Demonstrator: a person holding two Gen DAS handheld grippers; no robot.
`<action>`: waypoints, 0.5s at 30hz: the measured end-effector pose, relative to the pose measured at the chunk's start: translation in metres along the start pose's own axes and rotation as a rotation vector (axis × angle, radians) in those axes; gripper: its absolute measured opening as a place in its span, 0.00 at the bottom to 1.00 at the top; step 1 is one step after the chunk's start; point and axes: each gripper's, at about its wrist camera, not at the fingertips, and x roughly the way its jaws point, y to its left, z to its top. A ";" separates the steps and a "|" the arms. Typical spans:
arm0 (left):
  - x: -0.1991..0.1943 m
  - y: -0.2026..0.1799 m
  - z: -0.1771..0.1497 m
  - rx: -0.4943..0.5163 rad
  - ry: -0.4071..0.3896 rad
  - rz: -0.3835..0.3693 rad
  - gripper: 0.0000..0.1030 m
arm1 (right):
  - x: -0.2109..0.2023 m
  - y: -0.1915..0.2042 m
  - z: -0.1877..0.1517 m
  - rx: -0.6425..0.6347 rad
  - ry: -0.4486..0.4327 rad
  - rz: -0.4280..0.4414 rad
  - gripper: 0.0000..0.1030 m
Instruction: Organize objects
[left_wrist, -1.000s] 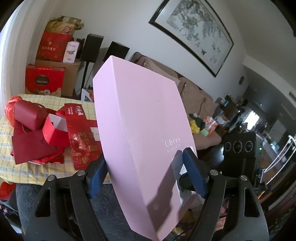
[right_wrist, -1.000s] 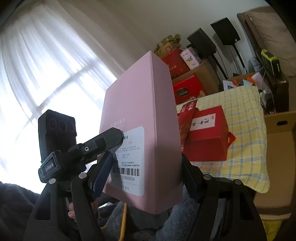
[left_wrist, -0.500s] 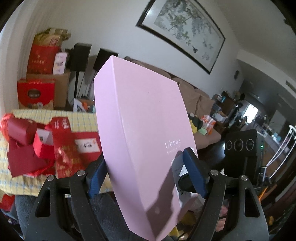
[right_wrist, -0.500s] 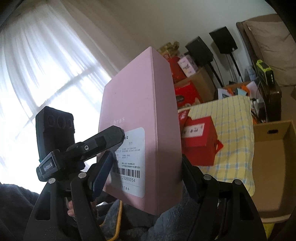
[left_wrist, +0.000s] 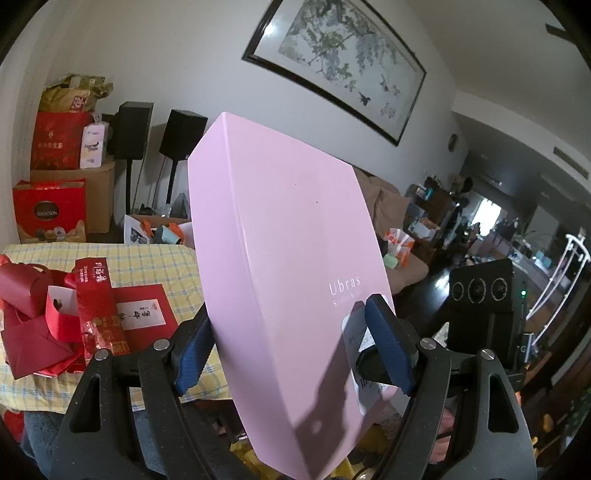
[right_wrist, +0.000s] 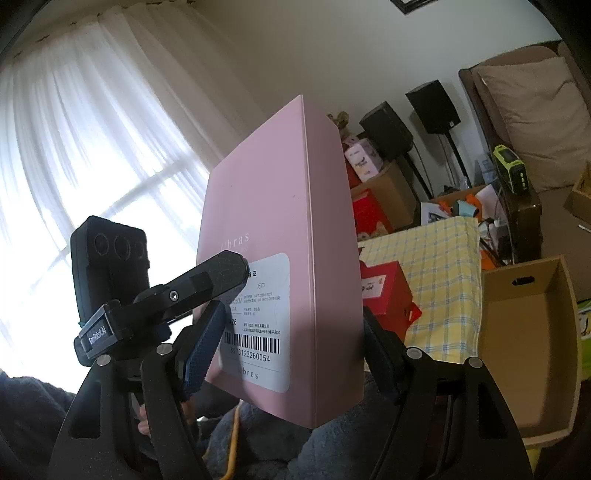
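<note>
A tall pink box (left_wrist: 288, 258) marked "Ubras" is held upright in the air between both grippers. My left gripper (left_wrist: 291, 343) is shut on its lower part, blue pads pressing on both broad faces. My right gripper (right_wrist: 291, 347) is shut on the same pink box (right_wrist: 280, 240) from the other side, near the white barcode label (right_wrist: 258, 321). In the right wrist view one finger of the left gripper (right_wrist: 207, 277) lies against the labelled face. The right gripper's camera block (left_wrist: 480, 295) shows past the box in the left wrist view.
A table with a yellow checked cloth (left_wrist: 155, 258) carries red gift boxes and red paper bags (left_wrist: 92, 310). An open cardboard box (right_wrist: 532, 332) stands right of the table. Behind are stacked cartons (left_wrist: 62, 177), two black speakers (left_wrist: 181, 134) and a brown sofa (right_wrist: 535, 122).
Both grippers have carried the pink box up and back from the table, which now looks lower and farther. The open cardboard box has come into the right wrist view.
</note>
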 end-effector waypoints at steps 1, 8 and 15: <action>-0.002 0.002 -0.002 -0.005 -0.003 0.000 0.74 | 0.001 0.002 -0.002 -0.002 0.004 0.000 0.71; 0.001 0.022 -0.008 -0.060 0.032 -0.007 0.74 | 0.017 0.005 -0.012 0.002 0.040 -0.029 0.71; 0.012 0.016 -0.008 -0.045 0.039 0.007 0.75 | 0.017 -0.010 -0.011 0.035 0.041 -0.018 0.71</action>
